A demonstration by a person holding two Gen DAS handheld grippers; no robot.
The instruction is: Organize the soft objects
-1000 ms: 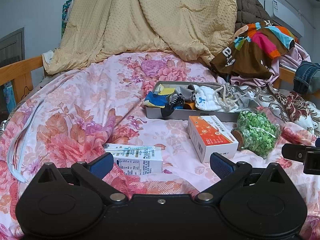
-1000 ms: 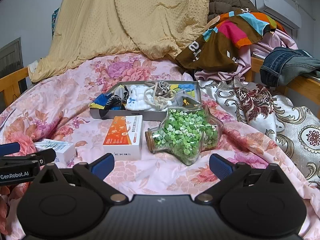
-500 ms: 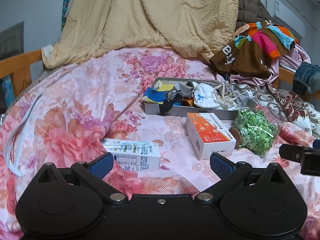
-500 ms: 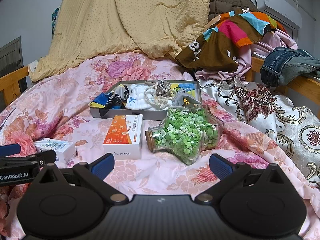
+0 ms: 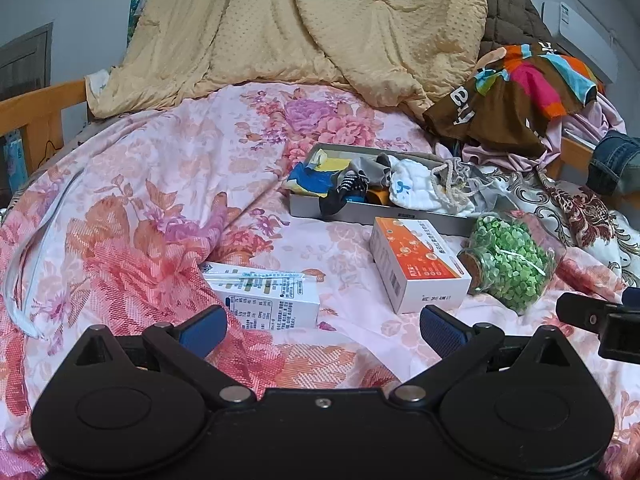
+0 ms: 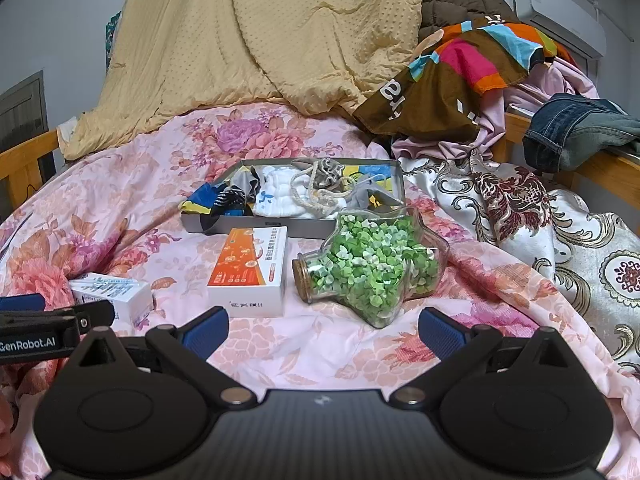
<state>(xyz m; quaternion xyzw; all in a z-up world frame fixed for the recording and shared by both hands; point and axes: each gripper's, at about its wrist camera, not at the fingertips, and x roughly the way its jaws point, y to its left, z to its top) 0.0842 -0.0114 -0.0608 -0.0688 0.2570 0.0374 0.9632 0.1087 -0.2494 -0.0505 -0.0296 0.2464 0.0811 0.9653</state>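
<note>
The left claw hangs low over the bed with its two blue ribbed pads spread wide and nothing between them; the right claw is likewise spread apart and holds nothing. Both are matte black plastic with rounded, disc-like hubs.

Ahead of them lies a floral quilt, a soft woven cotton in pinks and oranges, rumpled into shallow folds. On it sits a shallow grey rectangular tray with straight, hard walls. The soft things are heaped inside the tray: a white quilted cloth with a small blue print, a grey drawstring pouch with a twisted cream cord, and a blue and yellow fabric piece beside a black-and-white striped sock that droops over the tray's near wall.

Just in front of the tray lies a flat orange and white cardboard box. Just beside it on the right lies a star-shaped clear glass bottle on its side, cork-stoppered and packed with small green folded pieces. Nearer the left claw lies a white printed carton, partly nestled into a quilt fold.

Behind, a tan dimpled blanket drapes down, next to a brown garment with bright colour blocks.
</note>
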